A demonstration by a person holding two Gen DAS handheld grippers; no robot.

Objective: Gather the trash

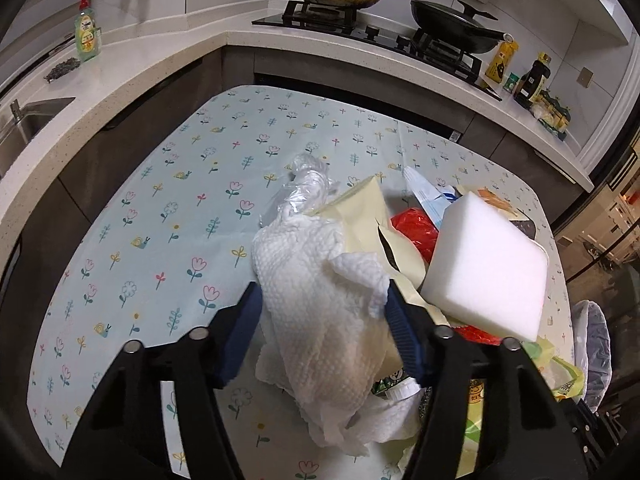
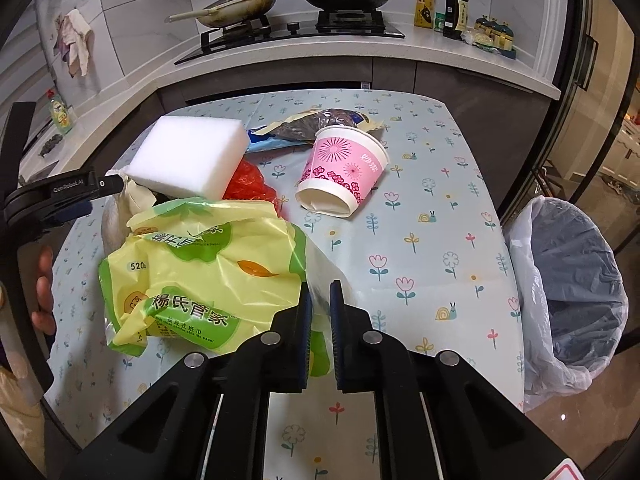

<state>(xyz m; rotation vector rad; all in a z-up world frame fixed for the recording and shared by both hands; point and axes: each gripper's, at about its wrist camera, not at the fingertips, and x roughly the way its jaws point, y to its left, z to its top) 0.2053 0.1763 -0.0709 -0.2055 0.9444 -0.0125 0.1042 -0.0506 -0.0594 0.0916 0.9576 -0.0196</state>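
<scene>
My left gripper (image 1: 322,300) is shut on a crumpled white paper towel (image 1: 320,320) and holds it over the flowered table (image 1: 160,220). My right gripper (image 2: 320,296) is shut on the white edge of a yellow-green tissue-pack wrapper (image 2: 200,268). A pile of trash lies between them: a white foam block (image 1: 488,264) (image 2: 192,156), red plastic (image 1: 416,228) (image 2: 248,184), a cream paper envelope (image 1: 360,208) and a clear plastic bag (image 1: 308,184). A pink paper cup (image 2: 344,168) lies on its side. A dark snack bag (image 2: 320,120) lies behind it.
A bin lined with a plastic bag (image 2: 572,292) stands off the table's right edge; it also shows in the left wrist view (image 1: 592,336). The kitchen counter with stove and pans (image 2: 288,4), bottles (image 2: 452,8) and a sink (image 1: 24,128) wraps behind the table.
</scene>
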